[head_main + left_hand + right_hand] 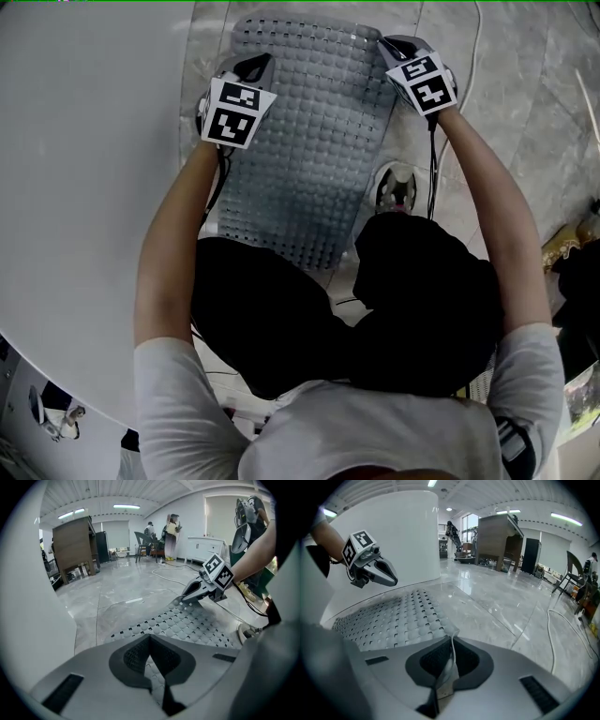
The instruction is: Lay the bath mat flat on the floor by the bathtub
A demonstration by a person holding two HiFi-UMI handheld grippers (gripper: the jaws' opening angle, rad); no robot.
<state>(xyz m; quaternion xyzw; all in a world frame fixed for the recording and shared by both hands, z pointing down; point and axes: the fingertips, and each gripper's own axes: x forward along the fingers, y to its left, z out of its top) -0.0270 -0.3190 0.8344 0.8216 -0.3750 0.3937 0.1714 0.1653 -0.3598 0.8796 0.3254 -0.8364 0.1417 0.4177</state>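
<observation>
- Grey, half-clear and studded with round bumps and small holes, the bath mat [309,159] stretches away from the person along the marble floor [525,103]. Its left long edge is just beside the white bathtub [84,141].
- The near end of the bath mat runs under the person's dark-trousered knees [281,309]. The far end is held at both corners.
- The left gripper [258,64] is at the far left corner, next to the tub wall. In the left gripper view its fingers [136,656] are pressed together on the edge of the mat, whose bumps show in the thin slit between them.
- The right gripper [389,45] is at the far right corner. In the right gripper view its fingers [466,660] pinch a thin fold of the mat that stands upright between them.
- Each gripper shows in the other's view, low over the mat with its marker cube on top: the right gripper [185,597] from the left, the left gripper [393,581] from the right.
- Most of the mat lies flat, and only the pinched corners rise a little.
- A white shoe [394,183] sits beside the mat's right edge, and a pale cable [553,634] trails over the floor to the right.
- A wooden cabinet [72,550] and some people [171,536] stand far off across the room.
</observation>
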